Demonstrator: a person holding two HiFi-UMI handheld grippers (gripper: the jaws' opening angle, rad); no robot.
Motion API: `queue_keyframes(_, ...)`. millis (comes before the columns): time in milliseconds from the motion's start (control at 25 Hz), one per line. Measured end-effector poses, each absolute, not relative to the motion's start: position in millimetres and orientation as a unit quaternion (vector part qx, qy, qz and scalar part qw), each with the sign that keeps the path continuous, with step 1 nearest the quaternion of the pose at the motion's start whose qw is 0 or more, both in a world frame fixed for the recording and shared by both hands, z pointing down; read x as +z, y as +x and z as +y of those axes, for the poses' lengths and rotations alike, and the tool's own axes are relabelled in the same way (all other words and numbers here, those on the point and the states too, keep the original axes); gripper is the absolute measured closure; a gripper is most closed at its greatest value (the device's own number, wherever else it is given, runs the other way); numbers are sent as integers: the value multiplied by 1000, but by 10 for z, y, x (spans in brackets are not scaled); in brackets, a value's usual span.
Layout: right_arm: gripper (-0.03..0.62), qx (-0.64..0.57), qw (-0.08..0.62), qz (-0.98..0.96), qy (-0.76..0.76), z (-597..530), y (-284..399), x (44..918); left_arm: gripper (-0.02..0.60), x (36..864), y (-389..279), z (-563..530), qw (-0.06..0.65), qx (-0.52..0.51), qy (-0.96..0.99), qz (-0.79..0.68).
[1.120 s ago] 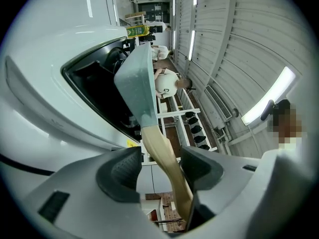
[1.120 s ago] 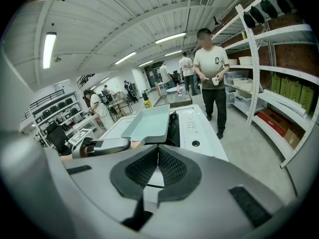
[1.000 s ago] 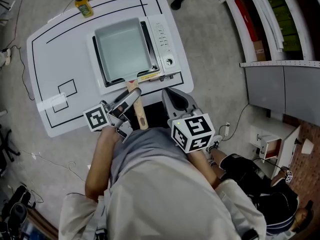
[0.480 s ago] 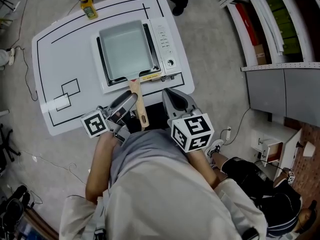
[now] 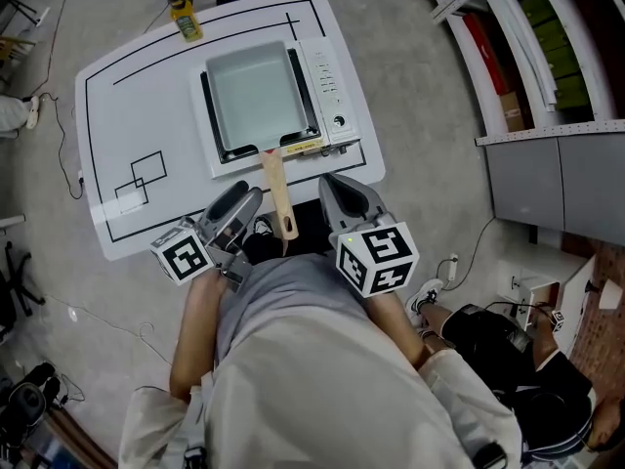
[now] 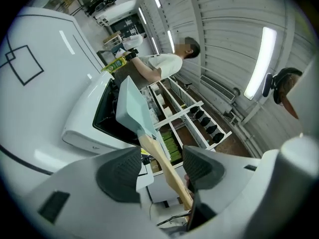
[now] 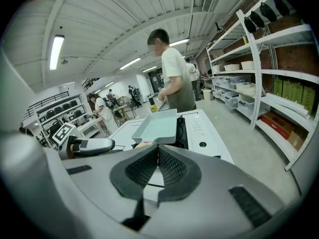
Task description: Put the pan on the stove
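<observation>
Pale pan point(image 5: 256, 99) sits on the stove point(image 5: 327, 86), its wooden handle point(image 5: 279, 198) jutting off the stove's near side. The left claw point(image 5: 237, 203), jaws apart beside the handle, could knock the pan askew. The right claw point(image 5: 342, 193) is closed and empty.

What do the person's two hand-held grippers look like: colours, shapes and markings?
The left hand-held gripper and right hand-held gripper are pale grey rounded shells with dark ribbed pads. Each carries a white cube printed with black square markers.

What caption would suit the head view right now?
Square pan on the stove, handle jutting past the table edge; left gripper open beside it, right gripper shut.
</observation>
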State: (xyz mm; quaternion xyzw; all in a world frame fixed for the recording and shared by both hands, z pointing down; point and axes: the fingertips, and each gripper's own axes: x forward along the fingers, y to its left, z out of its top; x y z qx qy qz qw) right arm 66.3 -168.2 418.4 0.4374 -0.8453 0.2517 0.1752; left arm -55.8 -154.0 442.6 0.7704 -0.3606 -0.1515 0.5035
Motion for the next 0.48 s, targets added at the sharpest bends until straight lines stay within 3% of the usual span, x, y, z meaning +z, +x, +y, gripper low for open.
queue_keyframes(480, 585, 242, 153, -848, 446, -1549, 655, 4063, 382, 4083, -660, -1357, 410, -122, 814, -393)
